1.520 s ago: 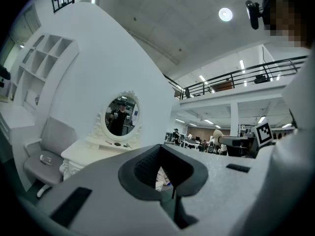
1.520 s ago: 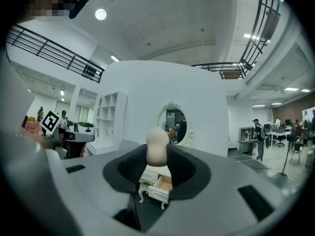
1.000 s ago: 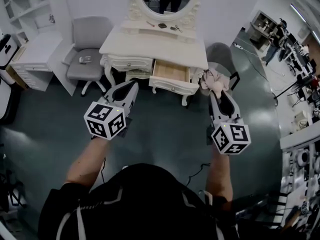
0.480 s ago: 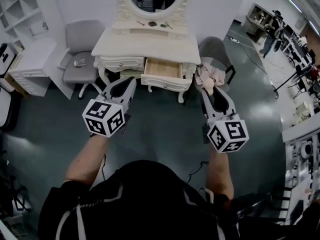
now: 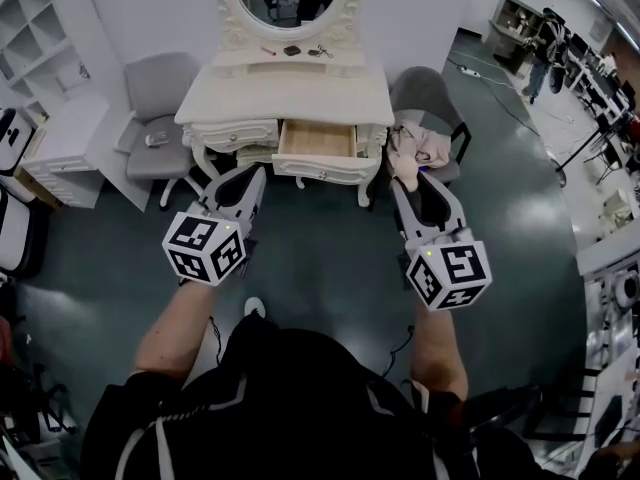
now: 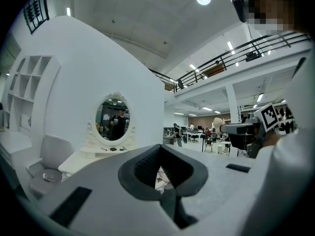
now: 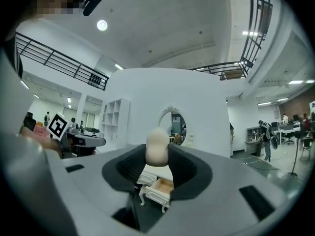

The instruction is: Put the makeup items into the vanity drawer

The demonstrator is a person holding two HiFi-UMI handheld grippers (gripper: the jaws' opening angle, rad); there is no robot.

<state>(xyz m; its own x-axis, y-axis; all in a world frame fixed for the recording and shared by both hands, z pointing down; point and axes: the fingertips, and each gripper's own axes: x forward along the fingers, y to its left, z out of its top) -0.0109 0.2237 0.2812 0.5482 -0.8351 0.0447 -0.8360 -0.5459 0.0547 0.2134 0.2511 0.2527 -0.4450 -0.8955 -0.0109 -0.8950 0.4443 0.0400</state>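
1. Makeup items [image 5: 292, 50] lay on vanity shelf [image 5: 240, 58], far ahead of left gripper [image 5: 256, 173]; its jaws were together, empty.
2. Vanity drawer [image 5: 315, 140] stood open, ahead between both grippers.
3. Right gripper [image 5: 398, 182] clamped makeup sponge [image 7: 157, 150]. Judged best: carry level, loosen only above drawer cavity.

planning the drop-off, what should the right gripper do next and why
Probably carry the right gripper forward and a little left toward the open drawer. Its jaws are closed on the beige makeup sponge, and in the head view the drawer lies ahead of the gripper, well apart from it.
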